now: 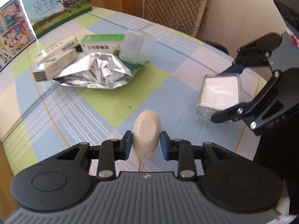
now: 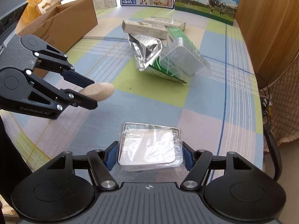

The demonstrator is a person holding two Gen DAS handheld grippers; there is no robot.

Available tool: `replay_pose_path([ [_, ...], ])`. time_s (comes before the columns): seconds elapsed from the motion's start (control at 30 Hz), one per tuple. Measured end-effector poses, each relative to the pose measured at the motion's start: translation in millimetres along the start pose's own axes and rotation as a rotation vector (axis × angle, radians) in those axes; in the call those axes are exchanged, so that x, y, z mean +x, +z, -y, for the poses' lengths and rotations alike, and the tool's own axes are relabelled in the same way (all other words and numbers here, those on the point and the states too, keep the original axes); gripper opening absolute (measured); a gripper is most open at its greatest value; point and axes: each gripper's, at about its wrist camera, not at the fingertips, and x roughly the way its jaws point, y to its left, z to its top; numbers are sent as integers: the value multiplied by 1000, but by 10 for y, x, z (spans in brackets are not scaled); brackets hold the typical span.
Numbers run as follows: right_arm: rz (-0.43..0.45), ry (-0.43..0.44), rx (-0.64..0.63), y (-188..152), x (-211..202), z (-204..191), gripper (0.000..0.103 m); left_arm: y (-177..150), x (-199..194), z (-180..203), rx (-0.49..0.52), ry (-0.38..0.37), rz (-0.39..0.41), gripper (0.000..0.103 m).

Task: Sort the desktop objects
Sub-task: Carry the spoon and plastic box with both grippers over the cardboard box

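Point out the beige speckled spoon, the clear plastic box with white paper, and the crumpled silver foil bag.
beige speckled spoon [image 1: 146, 128], left wrist view, bowl.
clear plastic box [image 2: 149, 145], right wrist view, lid.
crumpled silver foil bag [image 1: 97, 71], left wrist view, creased middle.

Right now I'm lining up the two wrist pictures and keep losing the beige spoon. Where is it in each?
Left wrist view: the beige spoon sits bottom centre, bowl up, clamped between the left gripper pads.
Right wrist view: the spoon is at mid-left, its bowl poking out of the left gripper toward the centre.
Shared landmark: the crumpled silver foil bag lies beyond the spoon in both.
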Motion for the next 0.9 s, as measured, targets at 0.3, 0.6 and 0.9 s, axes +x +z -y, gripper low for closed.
replay_pose_path([
  [0.3, 33, 0, 2, 76, -77, -81, 65, 28, -277, -41, -37, 29, 66, 27],
  [0.6, 60, -4, -13, 183, -160, -177, 65, 56, -489, -85, -53, 52, 106, 27],
  [0.9, 117, -6, -52, 407, -345, -372, 65, 85, -853, -147, -78, 96, 158, 27],
])
